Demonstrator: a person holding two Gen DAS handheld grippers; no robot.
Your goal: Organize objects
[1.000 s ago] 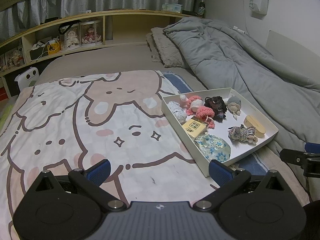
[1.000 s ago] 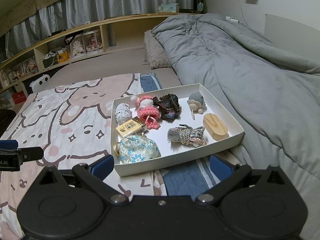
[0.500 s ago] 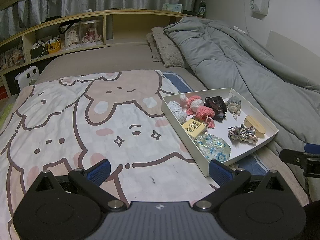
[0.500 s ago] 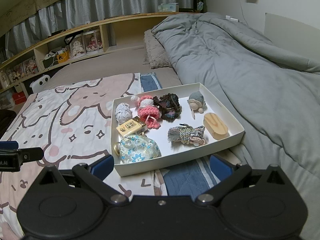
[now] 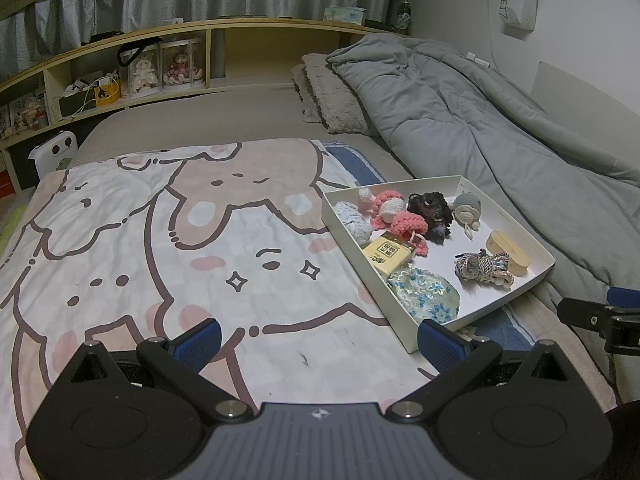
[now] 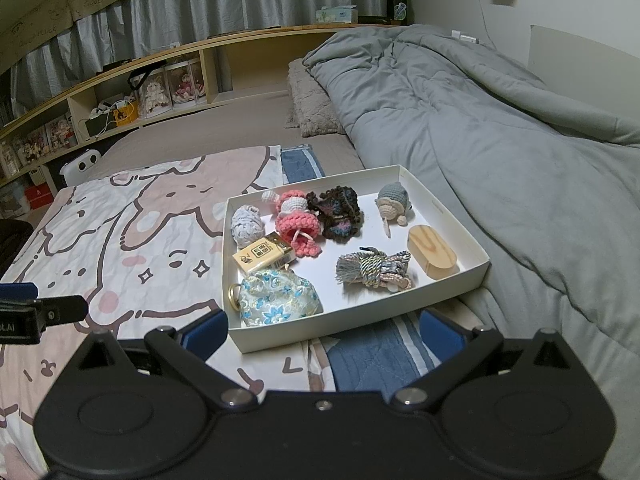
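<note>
A white tray (image 6: 448, 208) lies on the bed; it also shows in the left wrist view (image 5: 532, 240). It holds several small items: a floral pouch (image 6: 280, 298), a yellow box (image 6: 262, 256), pink crochet pieces (image 6: 298, 222), a dark crochet piece (image 6: 338, 212), a grey yarn ball (image 6: 247, 226), a grey doll (image 6: 394, 202), a wooden oval box (image 6: 432, 258) and a rope tassel bundle (image 6: 374, 272). My right gripper (image 6: 323, 332) is open and empty just in front of the tray. My left gripper (image 5: 320, 338) is open and empty over the cartoon blanket (image 5: 160, 248), left of the tray.
A grey duvet (image 6: 500, 120) covers the bed's right side, with a pillow (image 5: 332, 96) at the head. A wooden shelf headboard (image 5: 160, 64) holds dolls and clutter. A white device (image 5: 54, 154) stands at the bed's left corner.
</note>
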